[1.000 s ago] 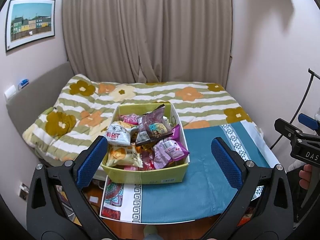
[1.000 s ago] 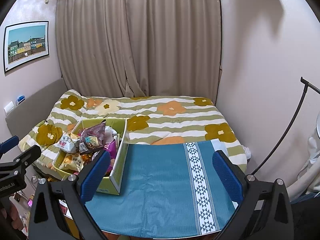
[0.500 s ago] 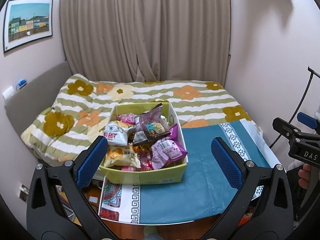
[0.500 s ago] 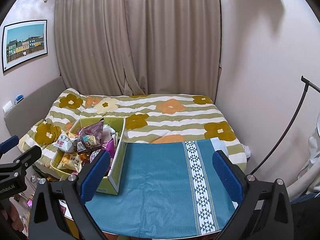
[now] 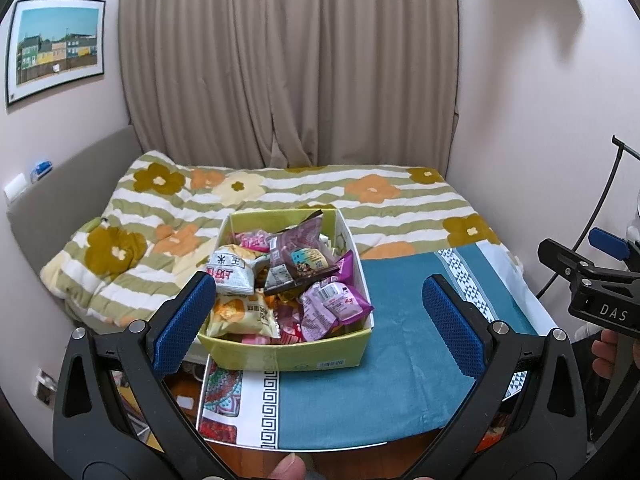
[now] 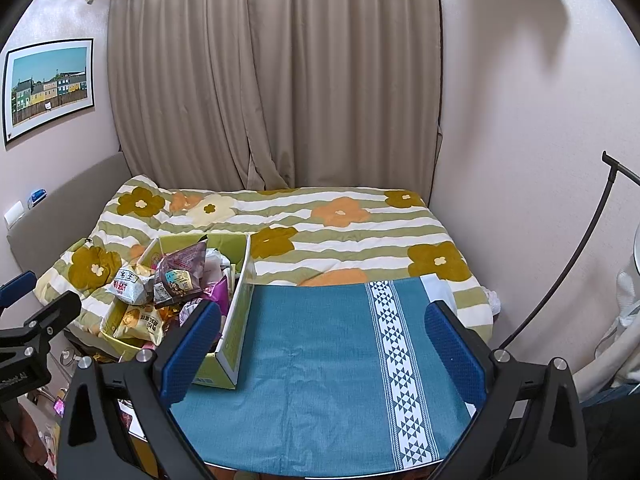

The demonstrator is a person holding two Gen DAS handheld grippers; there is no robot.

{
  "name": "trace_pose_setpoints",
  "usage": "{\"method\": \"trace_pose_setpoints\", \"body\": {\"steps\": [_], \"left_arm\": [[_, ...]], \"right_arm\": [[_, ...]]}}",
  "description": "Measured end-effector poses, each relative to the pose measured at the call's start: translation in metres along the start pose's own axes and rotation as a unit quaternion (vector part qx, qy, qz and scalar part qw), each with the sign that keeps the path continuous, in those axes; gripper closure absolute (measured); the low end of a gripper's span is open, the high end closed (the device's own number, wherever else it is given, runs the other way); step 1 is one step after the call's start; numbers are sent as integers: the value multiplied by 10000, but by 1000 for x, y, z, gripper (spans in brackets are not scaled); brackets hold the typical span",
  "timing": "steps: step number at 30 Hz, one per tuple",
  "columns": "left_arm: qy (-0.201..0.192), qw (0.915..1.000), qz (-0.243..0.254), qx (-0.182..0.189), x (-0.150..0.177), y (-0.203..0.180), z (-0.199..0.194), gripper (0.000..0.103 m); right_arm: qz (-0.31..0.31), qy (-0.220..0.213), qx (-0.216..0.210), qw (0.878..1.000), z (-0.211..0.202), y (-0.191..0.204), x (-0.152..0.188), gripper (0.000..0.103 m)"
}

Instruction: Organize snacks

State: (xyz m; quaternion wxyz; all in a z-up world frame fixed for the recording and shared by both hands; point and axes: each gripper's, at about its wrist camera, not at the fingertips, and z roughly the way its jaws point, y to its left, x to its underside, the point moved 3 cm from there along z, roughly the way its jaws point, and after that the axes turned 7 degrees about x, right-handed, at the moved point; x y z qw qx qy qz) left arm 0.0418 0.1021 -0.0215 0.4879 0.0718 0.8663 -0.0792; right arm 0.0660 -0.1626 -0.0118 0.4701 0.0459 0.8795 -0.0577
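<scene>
On the teal cloth [image 5: 392, 372], at its left end, stands the yellow-green box [image 5: 288, 356] full of snack packets [image 5: 296, 260] (heaped above the rim). The left gripper [image 5: 316, 320] and the right gripper [image 6: 320, 344] hover with fingers wide apart, holding nothing.

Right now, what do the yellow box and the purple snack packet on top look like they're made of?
The yellow box looks like thin matte cardboard: flat folded walls, white raw edge, printed barcode. The purple snack packet looks like glossy plastic film, going by its crinkles, sheen and crimped seal.
</scene>
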Motion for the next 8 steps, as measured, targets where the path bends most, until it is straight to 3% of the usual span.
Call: {"method": "trace_pose_setpoints", "body": {"steps": [8], "left_arm": [[-98, 9999, 71, -15, 3, 0, -4, 1]], "right_arm": [[0, 2, 4, 10000, 0, 0, 0, 1]]}}
